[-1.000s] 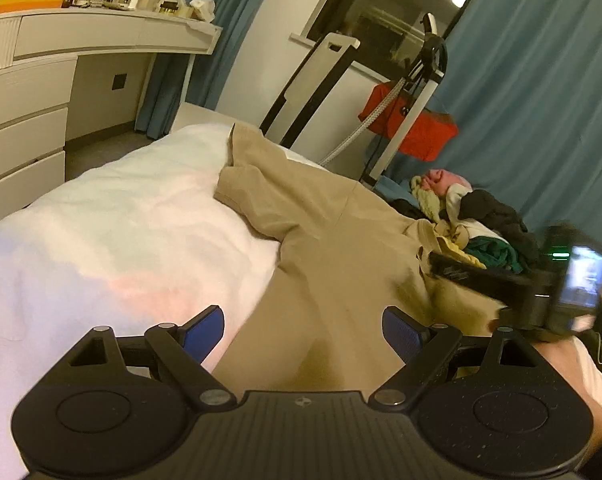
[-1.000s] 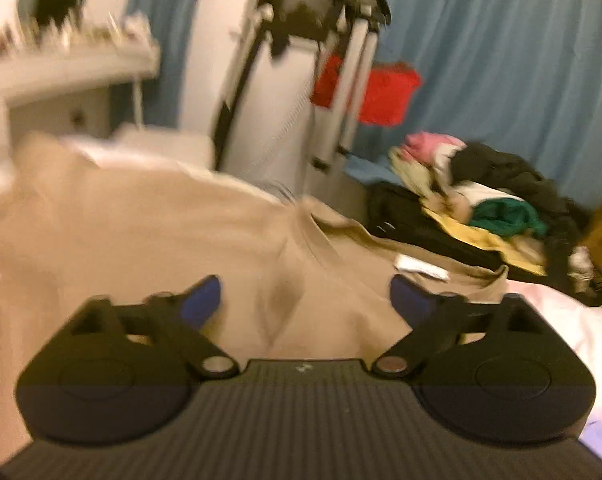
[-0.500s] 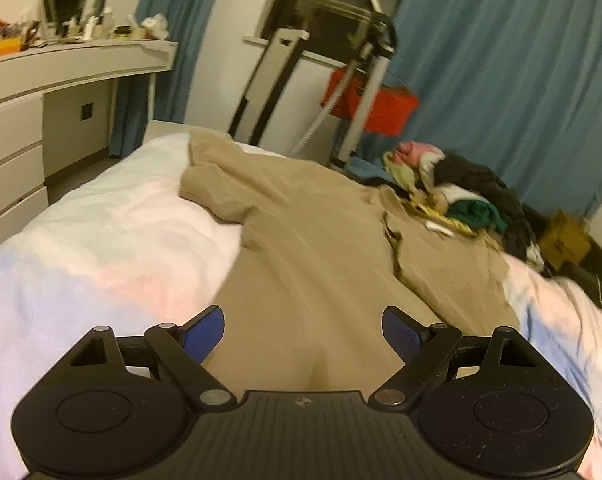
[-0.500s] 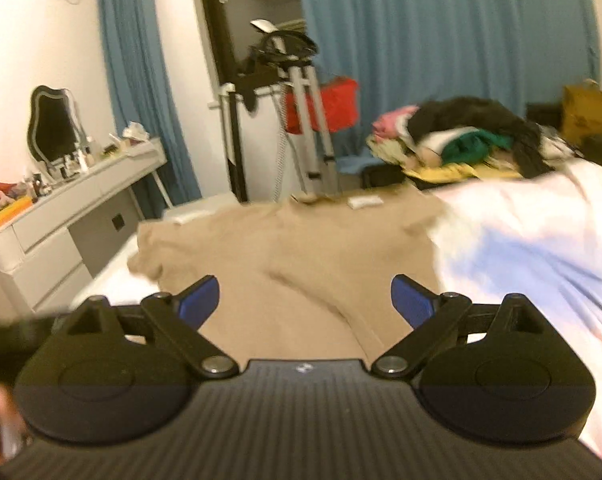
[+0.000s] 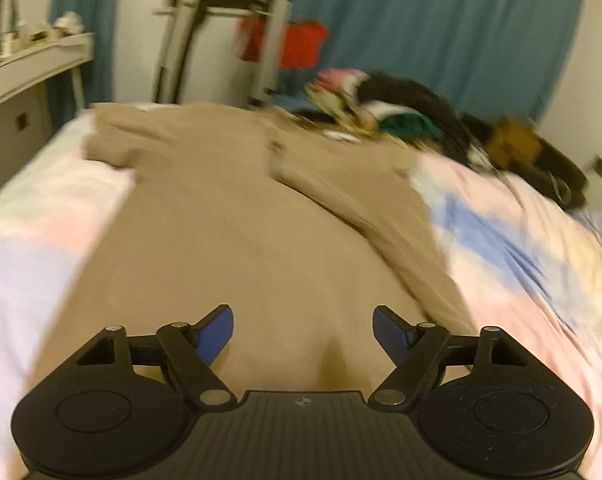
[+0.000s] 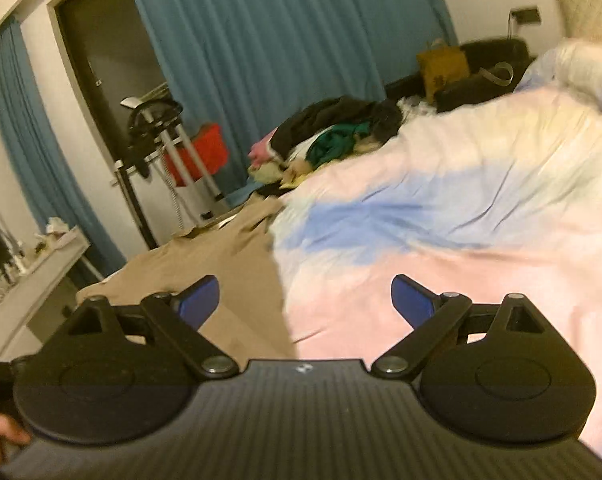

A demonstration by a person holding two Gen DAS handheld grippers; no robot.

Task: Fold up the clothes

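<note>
Left wrist view: the left claw (image 5: 303, 330) gapes wide with nothing between its blue pads (image 5: 217, 330), held low over the tan garment (image 5: 237, 232), which reads as a pose for choosing a hem or side to pinch rather than for carrying. The cloth fills the centre of the frame from just past the pads up to the upper middle, spread flat on the bed (image 5: 513, 248), probably so that its edges can be reached for folding. One side already lies doubled over as a strip running from the centre toward the lower right. Beyond it, in the upper right, a pile of mixed clothes (image 5: 385, 112) sits near the blue curtain (image 5: 441, 28).

Right wrist view: the right claw (image 6: 305, 300) is likewise spread and empty. The garment's edge (image 6: 237, 272) lies by its left pad, in the lower left of the frame, while the right pad hovers over bare pink-and-blue bedding (image 6: 461, 220). That straddling placement suggests it is lining up on the garment's border. No grasp has begun.
</note>
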